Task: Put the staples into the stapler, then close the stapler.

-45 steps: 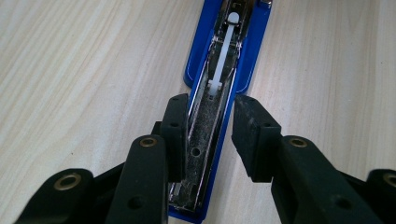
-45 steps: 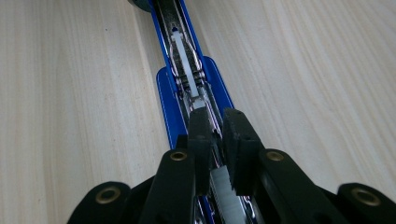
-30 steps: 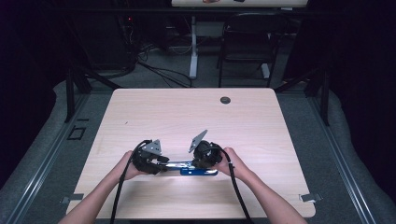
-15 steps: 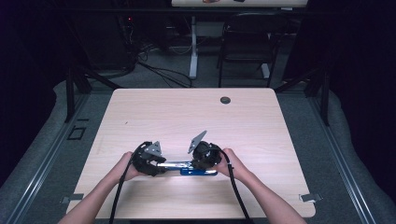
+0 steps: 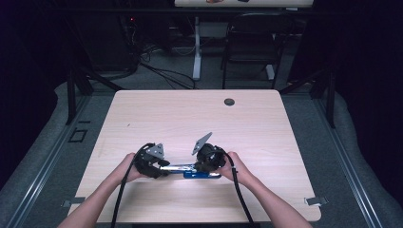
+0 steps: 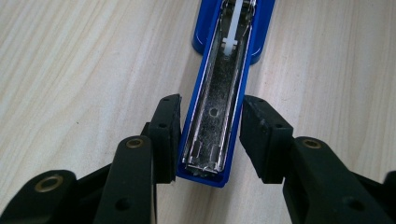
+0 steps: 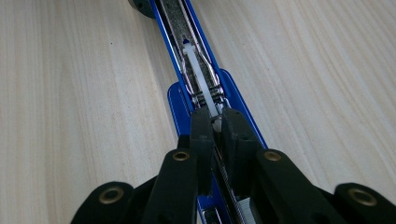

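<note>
the blue stapler (image 5: 190, 170) lies lengthwise between both grippers, left gripper (image 6: 210, 135) part-open astride its front end, just closing, right gripper (image 7: 215, 133) pinched narrowly on its white pusher (image 7: 198, 70).

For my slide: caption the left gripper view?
Left tool straddles the opened blue stapler on the wooden table.

The far two thirds of the table (image 5: 190, 118) lie bare wood, so a hand could sweep there freely, the small dark round disc (image 5: 229, 101) near the far edge being the one thing standing in that stretch. Along the near edge the way across is barred by the opened blue stapler (image 5: 190, 169) lying crosswise with the left gripper (image 5: 159, 167) and right gripper (image 5: 202, 164) at its two ends (cables trail back over the near edge). To either side of that group the tabletop is open out to its left and right edges.
</note>
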A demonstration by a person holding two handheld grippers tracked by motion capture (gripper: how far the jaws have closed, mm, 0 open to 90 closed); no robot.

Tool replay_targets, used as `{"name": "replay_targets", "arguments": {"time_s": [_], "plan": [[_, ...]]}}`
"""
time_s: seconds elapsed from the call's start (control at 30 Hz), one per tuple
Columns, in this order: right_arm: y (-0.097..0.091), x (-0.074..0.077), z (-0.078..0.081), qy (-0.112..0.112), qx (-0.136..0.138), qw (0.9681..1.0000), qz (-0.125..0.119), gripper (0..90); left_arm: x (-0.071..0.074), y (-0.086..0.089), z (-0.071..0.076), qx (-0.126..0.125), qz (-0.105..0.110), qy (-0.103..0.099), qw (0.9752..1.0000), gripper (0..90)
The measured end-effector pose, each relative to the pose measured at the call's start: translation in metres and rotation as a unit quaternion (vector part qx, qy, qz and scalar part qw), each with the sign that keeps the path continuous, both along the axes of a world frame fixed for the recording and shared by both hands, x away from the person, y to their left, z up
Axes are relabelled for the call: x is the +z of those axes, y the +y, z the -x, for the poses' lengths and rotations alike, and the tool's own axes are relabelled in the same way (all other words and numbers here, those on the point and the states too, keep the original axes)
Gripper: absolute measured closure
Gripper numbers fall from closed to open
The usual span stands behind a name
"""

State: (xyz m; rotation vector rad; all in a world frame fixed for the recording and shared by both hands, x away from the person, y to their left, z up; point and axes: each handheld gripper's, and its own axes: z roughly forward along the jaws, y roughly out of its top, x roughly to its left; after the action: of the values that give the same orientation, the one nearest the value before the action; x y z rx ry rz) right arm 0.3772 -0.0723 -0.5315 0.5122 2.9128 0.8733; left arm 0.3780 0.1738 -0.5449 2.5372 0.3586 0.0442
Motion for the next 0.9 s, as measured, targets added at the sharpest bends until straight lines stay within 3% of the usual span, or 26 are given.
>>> {"name": "replay_targets", "arguments": {"time_s": [0.2, 0.23, 0.53, 0.7, 0.9], "plan": [[-0.0007, 0.0005, 0.0004, -0.001, -0.005, 1.0000, 0.003, 84.1, -0.0011, -0.0012, 0.0004, 0.011, -0.003, -0.001, 0.9999, 57.2], [-0.0013, 0.0007, 0.0002, 0.000, -0.008, 1.0000, 0.004, 84.2, -0.0024, -0.0006, -0.0002, 0.013, 0.000, 0.007, 0.9999, 56.4], [0.0018, 0.0019, 0.0038, 0.000, -0.010, 0.9999, 0.013, 84.6, -0.0017, -0.0012, 0.0024, 0.008, -0.009, -0.006, 0.9999, 58.5], [0.0019, 0.0018, 0.0017, 0.000, -0.015, 0.9999, 0.007, 84.6, -0.0011, 0.0004, 0.0013, 0.001, -0.004, -0.002, 1.0000, 59.1], [0.0021, 0.0035, 0.0024, -0.001, -0.020, 0.9998, -0.009, 84.6, 0.0010, 0.0015, 0.0019, 0.012, 0.002, 0.000, 0.9999, 57.9]]}}
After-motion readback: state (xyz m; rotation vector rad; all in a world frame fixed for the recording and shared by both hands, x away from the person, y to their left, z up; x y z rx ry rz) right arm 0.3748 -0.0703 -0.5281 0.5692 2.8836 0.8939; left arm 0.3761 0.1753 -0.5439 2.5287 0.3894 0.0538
